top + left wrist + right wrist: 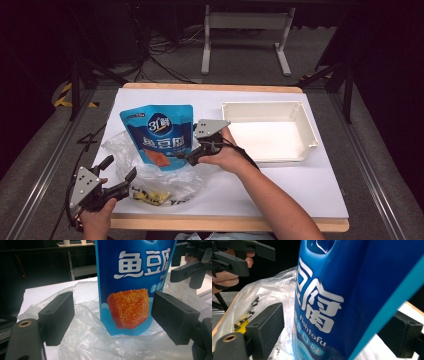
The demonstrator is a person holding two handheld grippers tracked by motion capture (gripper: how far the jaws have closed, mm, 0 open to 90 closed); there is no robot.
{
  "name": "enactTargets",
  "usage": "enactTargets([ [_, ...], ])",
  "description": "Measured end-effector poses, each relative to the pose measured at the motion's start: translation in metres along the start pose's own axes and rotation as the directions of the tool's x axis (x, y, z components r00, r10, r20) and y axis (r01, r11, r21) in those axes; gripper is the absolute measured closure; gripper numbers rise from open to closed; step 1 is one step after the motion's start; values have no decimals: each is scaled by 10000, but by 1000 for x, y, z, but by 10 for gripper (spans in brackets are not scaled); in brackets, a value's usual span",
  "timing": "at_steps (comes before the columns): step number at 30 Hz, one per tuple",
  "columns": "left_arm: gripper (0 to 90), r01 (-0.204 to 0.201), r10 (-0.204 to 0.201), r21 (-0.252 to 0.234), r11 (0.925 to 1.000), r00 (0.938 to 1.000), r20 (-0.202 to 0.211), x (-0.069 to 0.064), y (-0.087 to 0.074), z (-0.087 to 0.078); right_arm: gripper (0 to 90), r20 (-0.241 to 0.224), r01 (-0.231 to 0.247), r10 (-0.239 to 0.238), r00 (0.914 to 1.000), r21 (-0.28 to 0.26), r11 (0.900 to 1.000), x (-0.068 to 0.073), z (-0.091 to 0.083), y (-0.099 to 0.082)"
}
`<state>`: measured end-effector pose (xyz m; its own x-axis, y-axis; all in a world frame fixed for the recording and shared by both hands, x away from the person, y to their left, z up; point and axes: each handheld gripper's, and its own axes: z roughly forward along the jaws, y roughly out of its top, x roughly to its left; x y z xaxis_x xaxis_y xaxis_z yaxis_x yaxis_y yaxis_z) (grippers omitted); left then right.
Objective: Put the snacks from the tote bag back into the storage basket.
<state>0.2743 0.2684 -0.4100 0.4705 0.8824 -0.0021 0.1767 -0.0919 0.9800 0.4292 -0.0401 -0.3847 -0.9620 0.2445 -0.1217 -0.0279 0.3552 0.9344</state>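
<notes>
Your right hand-held gripper (pixel 183 159) pinches the blue pouch (pixel 159 134) by its lower right edge, holding it upright over the clear bag (pixel 165 175) on the desk (pixel 300 185); your left hand-held gripper (pixel 120 172) stands spread, near the bag's left edge; the white tray (pixel 305 130) sits right of the pouch.

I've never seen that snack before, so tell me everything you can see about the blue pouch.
The blue pouch is a glossy, plastic-looking packet printed with large white Chinese characters, the words "Fish tofu" and an orange fried cube. It stands upright with its bottom in a crumpled clear plastic bag on the white table. The right hand-held gripper is at its lower right edge, one jaw on each side. The left hand-held gripper is open and clear of it.
</notes>
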Motion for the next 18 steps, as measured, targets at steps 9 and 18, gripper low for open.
enactTargets([
  [9, 195, 28, -28, -63, 10000, 10000, 7, 0, 0, 0, 107, -112, 83, -80, 9999, 268, 9996, 1, 15, -8],
  [18, 195, 67, -67, -52, 10000, 10000, 13, 1, 0, 0, 93, -22, 517, -517, 9987, 594, 9969, 9, 28, -13],
])
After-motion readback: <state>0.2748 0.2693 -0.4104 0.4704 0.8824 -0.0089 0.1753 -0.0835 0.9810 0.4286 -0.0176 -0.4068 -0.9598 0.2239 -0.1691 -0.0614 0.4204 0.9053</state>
